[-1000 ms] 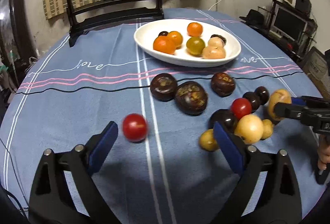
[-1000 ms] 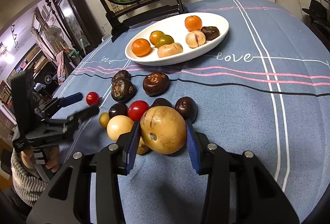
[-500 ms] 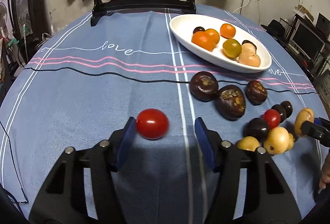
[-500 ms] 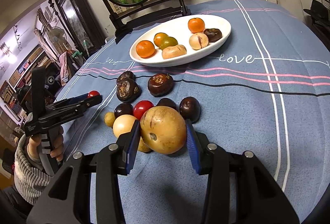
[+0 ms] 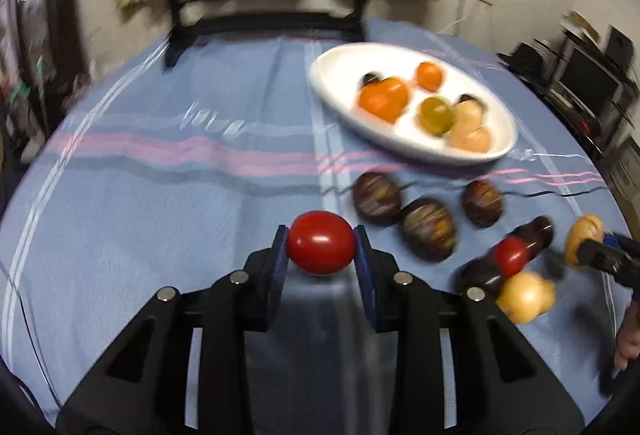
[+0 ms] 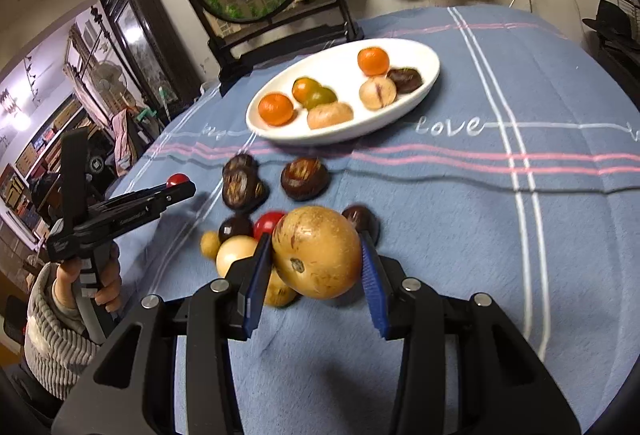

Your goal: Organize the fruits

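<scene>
On the left, the left gripper (image 5: 321,243) is closing its jaws on a small, glossy red tomato (image 5: 321,242); both blue pads touch its sides, and it is held just above the bench (image 5: 140,195), which is covered in a blue cloth with pink and white stripes. To its right lie three dark brown, wrinkled fruits (image 5: 429,229), with a loose cluster beyond them: another red tomato (image 5: 510,256), dark round fruits and pale yellow ones. Behind these, a white oval plate (image 6: 428,73) holds orange, green, peach and dark fruits. On the right, the right gripper (image 6: 316,261) pinches a large tan-yellow round fruit (image 6: 317,251) with brown flecks and a dark stem scar, held just in front of the cluster. The word "love" (image 6: 447,125) is stitched in white script on the cloth, right of the plate. Faint lettering on the side of the left gripper cannot be read.
</scene>
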Demonstrator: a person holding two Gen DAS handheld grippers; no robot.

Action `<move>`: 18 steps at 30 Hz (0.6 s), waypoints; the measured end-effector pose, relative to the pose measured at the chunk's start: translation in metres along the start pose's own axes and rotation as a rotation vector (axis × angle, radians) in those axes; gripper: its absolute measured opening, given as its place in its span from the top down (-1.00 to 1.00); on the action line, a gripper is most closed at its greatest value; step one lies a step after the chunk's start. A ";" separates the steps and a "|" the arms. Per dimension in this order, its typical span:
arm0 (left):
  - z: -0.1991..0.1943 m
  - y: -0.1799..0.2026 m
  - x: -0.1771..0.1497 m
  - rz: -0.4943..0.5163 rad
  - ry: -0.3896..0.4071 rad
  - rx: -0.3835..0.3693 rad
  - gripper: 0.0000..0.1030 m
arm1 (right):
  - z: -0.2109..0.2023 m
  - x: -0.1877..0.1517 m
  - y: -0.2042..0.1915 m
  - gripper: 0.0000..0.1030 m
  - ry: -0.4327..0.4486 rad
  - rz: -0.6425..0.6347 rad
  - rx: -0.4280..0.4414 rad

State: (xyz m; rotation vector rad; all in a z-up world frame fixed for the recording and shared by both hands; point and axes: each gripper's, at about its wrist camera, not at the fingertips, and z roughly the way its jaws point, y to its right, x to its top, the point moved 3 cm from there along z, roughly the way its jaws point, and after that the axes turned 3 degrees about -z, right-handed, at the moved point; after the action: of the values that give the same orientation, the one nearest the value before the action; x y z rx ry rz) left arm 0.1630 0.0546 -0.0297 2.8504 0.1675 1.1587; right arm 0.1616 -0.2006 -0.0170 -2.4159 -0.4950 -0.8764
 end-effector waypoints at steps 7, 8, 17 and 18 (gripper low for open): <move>0.022 0.046 0.063 0.044 0.039 -0.044 0.37 | 0.010 0.073 0.010 0.16 0.065 -0.025 -0.101; 0.028 0.049 0.070 0.039 0.035 -0.052 0.37 | 0.019 0.084 0.011 0.16 0.070 -0.021 -0.102; 0.088 0.045 0.120 -0.053 -0.003 -0.094 0.36 | 0.090 0.135 0.022 0.15 0.069 -0.036 -0.152; 0.094 0.042 0.121 -0.053 -0.014 -0.097 0.36 | 0.097 0.138 0.021 0.13 0.058 -0.052 -0.156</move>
State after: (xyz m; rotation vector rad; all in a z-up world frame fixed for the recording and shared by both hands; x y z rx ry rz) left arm 0.3183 0.0261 -0.0095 2.7518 0.1800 1.1057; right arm 0.3189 -0.1398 0.0051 -2.5186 -0.4853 -1.0397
